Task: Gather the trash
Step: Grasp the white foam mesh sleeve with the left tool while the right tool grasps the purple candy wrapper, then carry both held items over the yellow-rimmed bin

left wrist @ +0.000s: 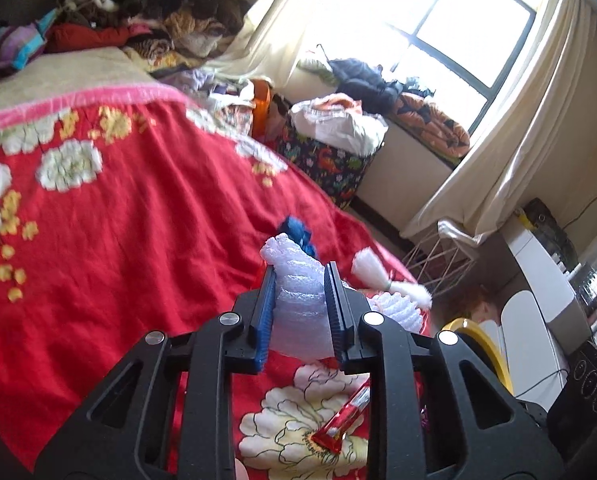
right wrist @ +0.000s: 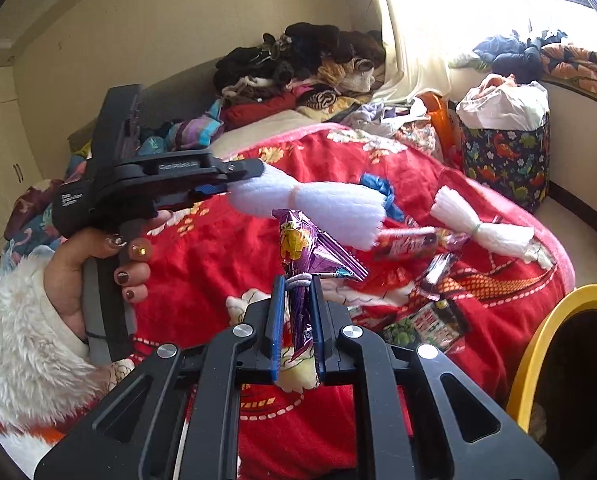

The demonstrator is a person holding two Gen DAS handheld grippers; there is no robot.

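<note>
— Foam bundle [left wrist: 298, 300] pinched in the left gripper [left wrist: 300, 280], purple wrapper [right wrist: 310, 248] clamped in the right gripper [right wrist: 298, 280], both above the bed?

— Yes. Next, probably carry both to the yellow bin [right wrist: 538, 340] at three o'clock.

Left gripper [right wrist: 234, 184] body — small white print, partly legible: "Data Acquisition System" near the handle; second label on the arm too blurred to read.
</note>
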